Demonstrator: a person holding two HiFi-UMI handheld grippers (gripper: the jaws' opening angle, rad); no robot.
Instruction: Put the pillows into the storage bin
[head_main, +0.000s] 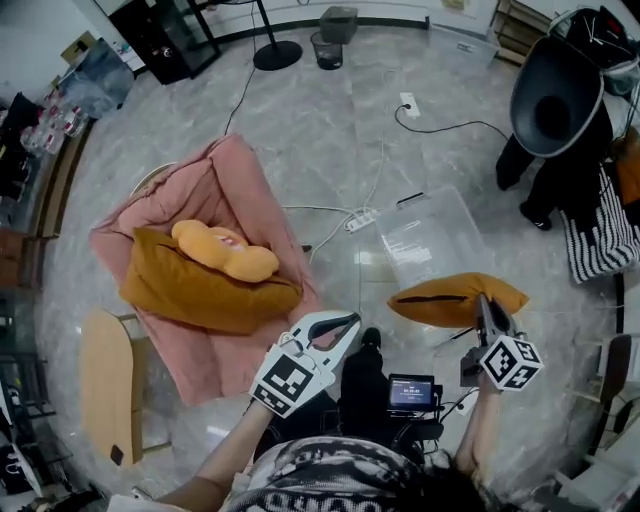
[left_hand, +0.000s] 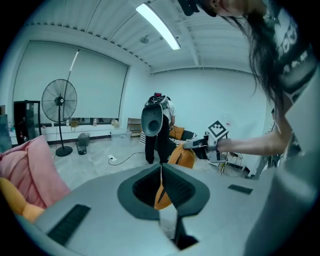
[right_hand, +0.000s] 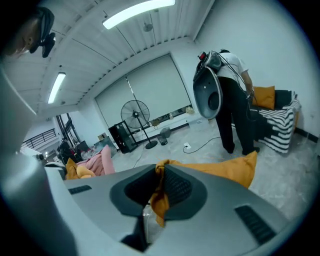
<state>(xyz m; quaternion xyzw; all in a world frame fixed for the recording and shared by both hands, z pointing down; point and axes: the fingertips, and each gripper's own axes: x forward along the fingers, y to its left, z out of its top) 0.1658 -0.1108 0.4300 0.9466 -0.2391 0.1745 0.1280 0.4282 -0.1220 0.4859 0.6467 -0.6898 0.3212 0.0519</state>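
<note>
Fingers (right_hand: 182, 190) of the right gripper (right_hand: 158, 170) pinch one corner of the orange pillow (head_main: 455, 298), seemingly for carrying to the clear storage bin (head_main: 430, 235); the left gripper (head_main: 355, 322) is closed, empty.

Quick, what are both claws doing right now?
Left claw: closed, holding nothing.
Right claw: closed, pinching the fabric of the orange pillow.
</note>
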